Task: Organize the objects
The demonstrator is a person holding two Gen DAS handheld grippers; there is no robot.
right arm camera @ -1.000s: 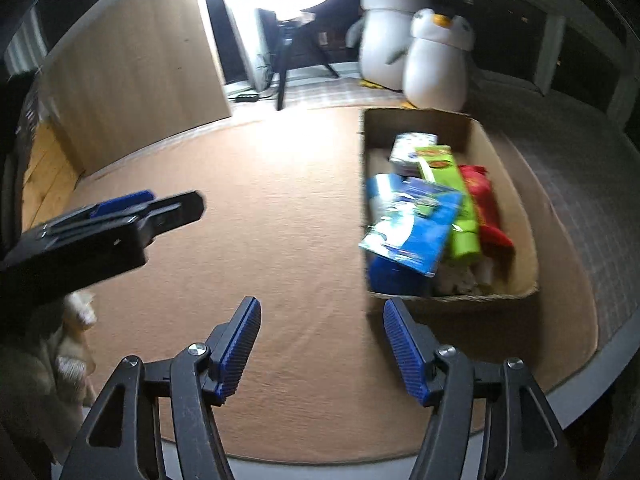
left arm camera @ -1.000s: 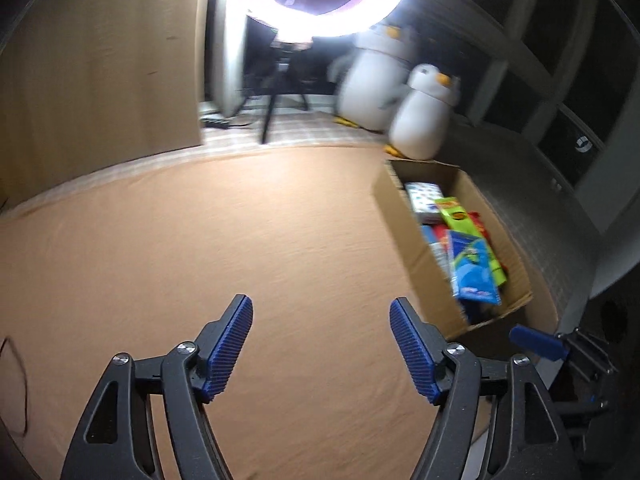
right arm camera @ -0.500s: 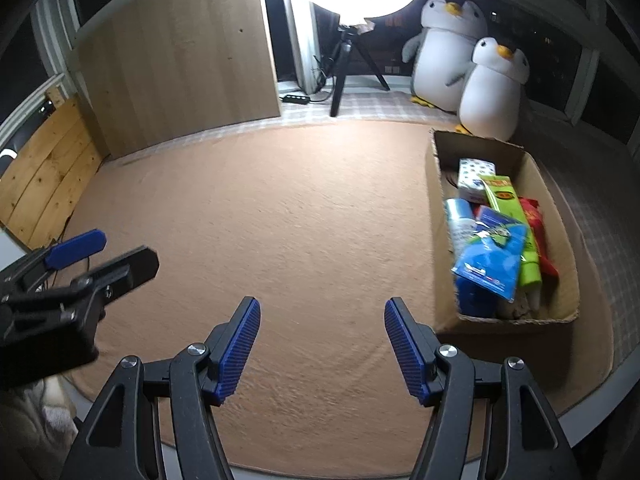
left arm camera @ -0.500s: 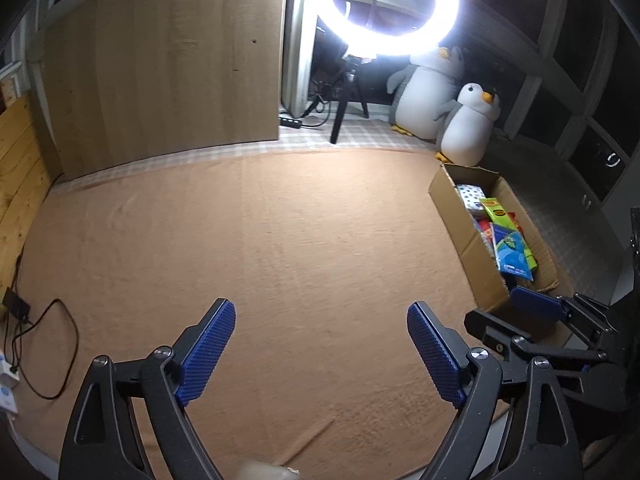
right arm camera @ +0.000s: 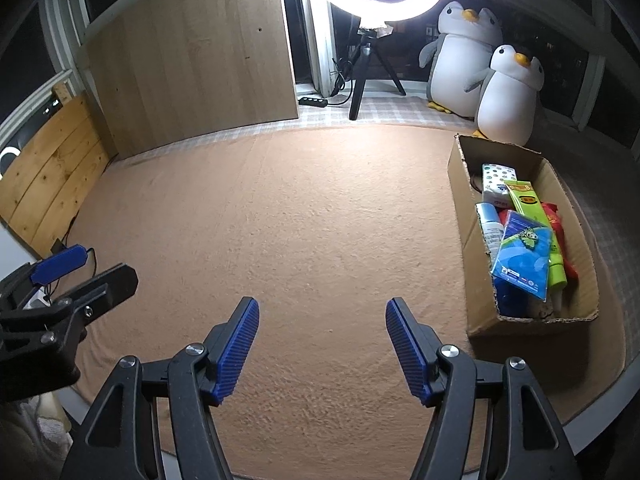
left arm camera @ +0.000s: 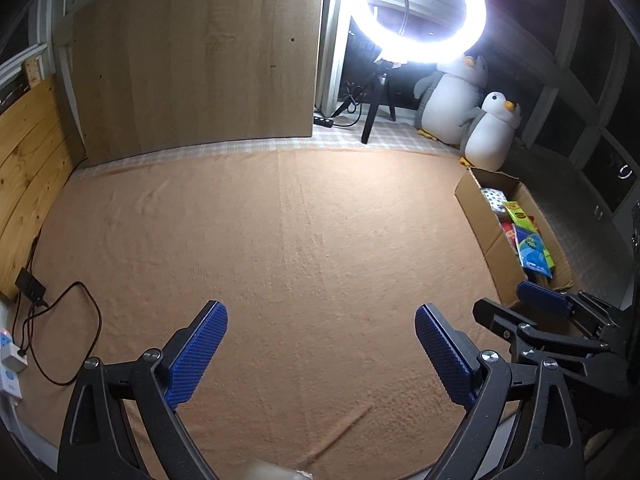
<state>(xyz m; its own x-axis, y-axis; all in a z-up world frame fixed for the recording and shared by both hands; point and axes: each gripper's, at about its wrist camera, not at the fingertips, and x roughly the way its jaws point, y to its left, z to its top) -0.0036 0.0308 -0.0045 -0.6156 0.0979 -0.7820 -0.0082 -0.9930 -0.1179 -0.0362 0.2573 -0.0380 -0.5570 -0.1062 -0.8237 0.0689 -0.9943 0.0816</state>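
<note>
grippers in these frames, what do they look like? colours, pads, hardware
Both match. The left gripper and right gripper have matte black frames with triangular cut-outs and silver screw heads at the pivots. Each finger ends in a long blue pad with fine ribbing. No cables, markings or sleeves show. In the right view, the left gripper shows the same black body and blue pad from the side.
</note>
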